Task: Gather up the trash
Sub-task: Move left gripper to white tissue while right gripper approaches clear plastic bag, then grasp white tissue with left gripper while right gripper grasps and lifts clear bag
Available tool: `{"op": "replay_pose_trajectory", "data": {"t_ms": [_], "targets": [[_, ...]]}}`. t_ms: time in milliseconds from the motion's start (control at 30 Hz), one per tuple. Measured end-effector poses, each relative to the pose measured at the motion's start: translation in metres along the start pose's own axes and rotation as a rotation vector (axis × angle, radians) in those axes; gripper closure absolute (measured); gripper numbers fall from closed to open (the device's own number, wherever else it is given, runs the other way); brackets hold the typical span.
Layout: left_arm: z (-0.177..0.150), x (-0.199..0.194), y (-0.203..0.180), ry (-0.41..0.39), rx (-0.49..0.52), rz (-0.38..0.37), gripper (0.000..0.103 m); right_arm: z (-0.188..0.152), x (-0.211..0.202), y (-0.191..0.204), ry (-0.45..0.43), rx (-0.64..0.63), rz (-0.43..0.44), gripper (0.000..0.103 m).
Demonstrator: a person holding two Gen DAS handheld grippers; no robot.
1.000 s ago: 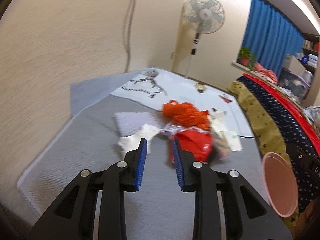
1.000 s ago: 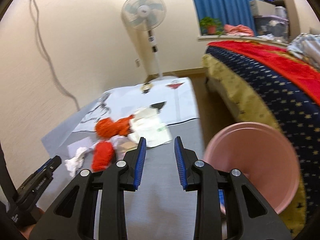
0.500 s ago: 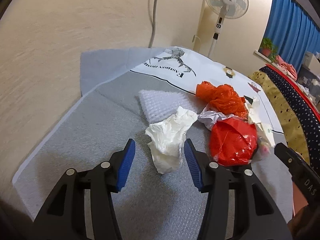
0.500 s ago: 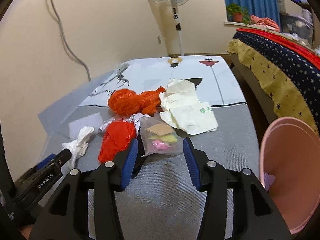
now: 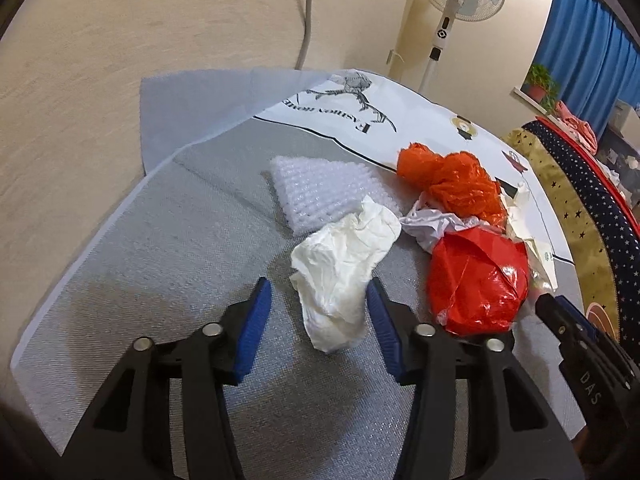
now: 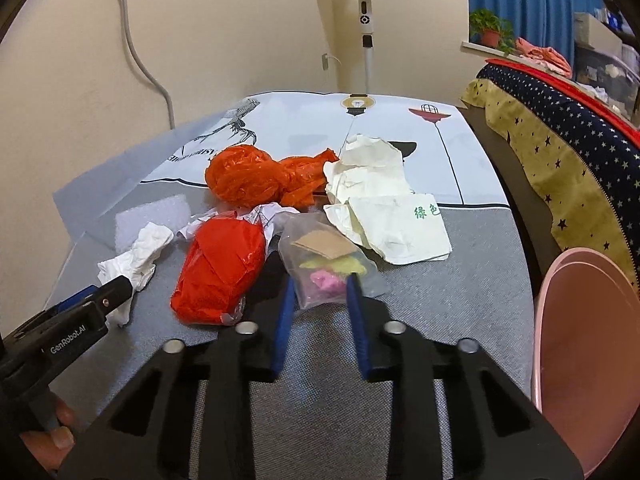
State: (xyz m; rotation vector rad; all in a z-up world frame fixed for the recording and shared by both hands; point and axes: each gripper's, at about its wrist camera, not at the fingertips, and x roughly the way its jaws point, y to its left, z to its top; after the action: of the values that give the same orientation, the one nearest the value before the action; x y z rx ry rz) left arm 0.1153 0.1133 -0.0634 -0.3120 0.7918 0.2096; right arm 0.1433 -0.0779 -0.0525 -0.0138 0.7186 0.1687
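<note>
The trash lies heaped on a grey mat (image 5: 168,264) on the counter. The left gripper (image 5: 320,304) is closing, its jaws fairly wide around a crumpled white tissue (image 5: 344,264); the right pad touches it, the left stands clear. The right gripper (image 6: 320,292) is closing too, its narrow jaws pressing the near edge of a clear plastic bag (image 6: 324,264). A red bag (image 6: 220,272) lies between tissue and clear bag. A pink bin (image 6: 592,352) stands at the right.

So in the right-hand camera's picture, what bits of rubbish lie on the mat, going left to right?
White crumpled tissue → red plastic bag → clear packet, between the right gripper's closing jaws → cream paper → pink bin.
</note>
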Motion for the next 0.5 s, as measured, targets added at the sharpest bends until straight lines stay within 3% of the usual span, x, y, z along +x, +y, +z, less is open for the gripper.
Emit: {"op": "replay_pose_trajectory", "data": {"t_ms": [100,200,500], "targets": [[-0.001,-0.002,0.001,-0.001,-0.008,-0.018,0.078,0.003,-0.008,-0.002,-0.020,0.004,0.008,0.096],[0.000,-0.006,0.000,-0.011,-0.008,-0.031,0.088,0.005,-0.020,-0.006,-0.041,0.016,0.020,0.099],[-0.002,-0.031,-0.003,-0.058,-0.006,-0.063,0.091,0.006,-0.060,-0.020,-0.090,0.065,0.023,0.100]]}}
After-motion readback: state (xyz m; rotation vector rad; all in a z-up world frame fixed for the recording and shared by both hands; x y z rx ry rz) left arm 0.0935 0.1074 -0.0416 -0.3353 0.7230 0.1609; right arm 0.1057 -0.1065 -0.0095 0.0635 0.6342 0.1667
